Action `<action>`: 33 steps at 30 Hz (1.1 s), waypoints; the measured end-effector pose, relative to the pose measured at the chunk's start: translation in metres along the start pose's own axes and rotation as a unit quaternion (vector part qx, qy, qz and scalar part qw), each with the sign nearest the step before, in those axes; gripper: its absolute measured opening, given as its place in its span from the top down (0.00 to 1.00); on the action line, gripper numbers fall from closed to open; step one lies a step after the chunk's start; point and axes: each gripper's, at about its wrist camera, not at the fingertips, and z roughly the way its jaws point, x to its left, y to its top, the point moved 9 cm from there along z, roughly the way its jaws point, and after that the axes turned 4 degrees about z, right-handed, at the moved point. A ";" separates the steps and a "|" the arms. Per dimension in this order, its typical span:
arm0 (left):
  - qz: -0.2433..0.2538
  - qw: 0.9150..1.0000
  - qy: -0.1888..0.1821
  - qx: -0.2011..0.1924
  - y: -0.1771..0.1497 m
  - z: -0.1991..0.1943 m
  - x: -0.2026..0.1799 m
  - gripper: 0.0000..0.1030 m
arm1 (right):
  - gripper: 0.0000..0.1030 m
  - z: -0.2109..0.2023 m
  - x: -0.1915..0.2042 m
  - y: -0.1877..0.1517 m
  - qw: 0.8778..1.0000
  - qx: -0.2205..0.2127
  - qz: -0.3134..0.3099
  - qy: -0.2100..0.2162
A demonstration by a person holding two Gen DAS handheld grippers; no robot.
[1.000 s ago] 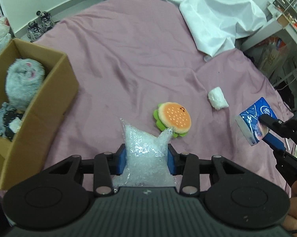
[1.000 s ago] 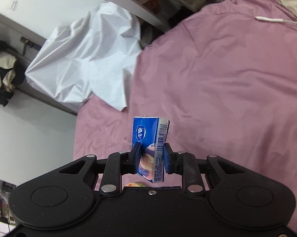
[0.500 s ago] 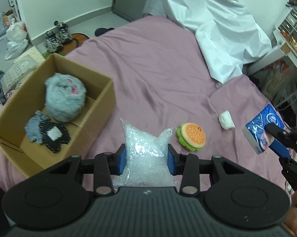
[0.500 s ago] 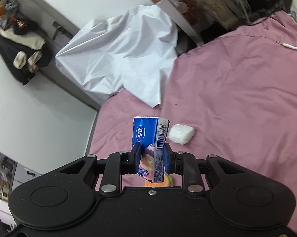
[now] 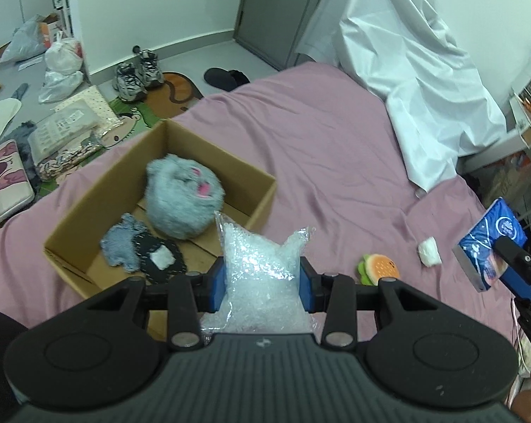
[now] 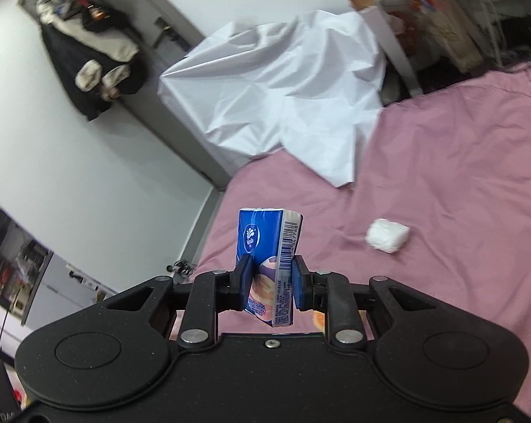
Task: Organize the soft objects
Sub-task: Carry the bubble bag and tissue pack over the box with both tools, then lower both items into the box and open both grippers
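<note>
Clear bead bag and upright blue tissue pack held above the bed.

On my feed the bed sheet is a plain dusty pink, and on it sits a brown cardboard box holding a fuzzy grey plush with pink marks and a grey-and-black stitched piece. Right of the box I see a clear, glittery bead bag, a burger toy in orange and green, and a white wad. The tissue pack is deep blue with a white logo and barcode, and behind the box a plain white cloth drapes.
</note>
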 end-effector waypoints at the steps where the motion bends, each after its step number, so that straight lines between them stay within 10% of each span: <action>1: -0.003 1.000 0.001 -0.001 0.001 -0.001 0.004 0.61 | 0.78 0.000 0.007 -0.002 1.000 0.001 -0.011 0.005; 33: -0.090 0.996 0.010 0.018 0.011 0.015 0.122 0.61 | 0.78 0.033 0.115 -0.107 0.984 0.098 -0.141 0.046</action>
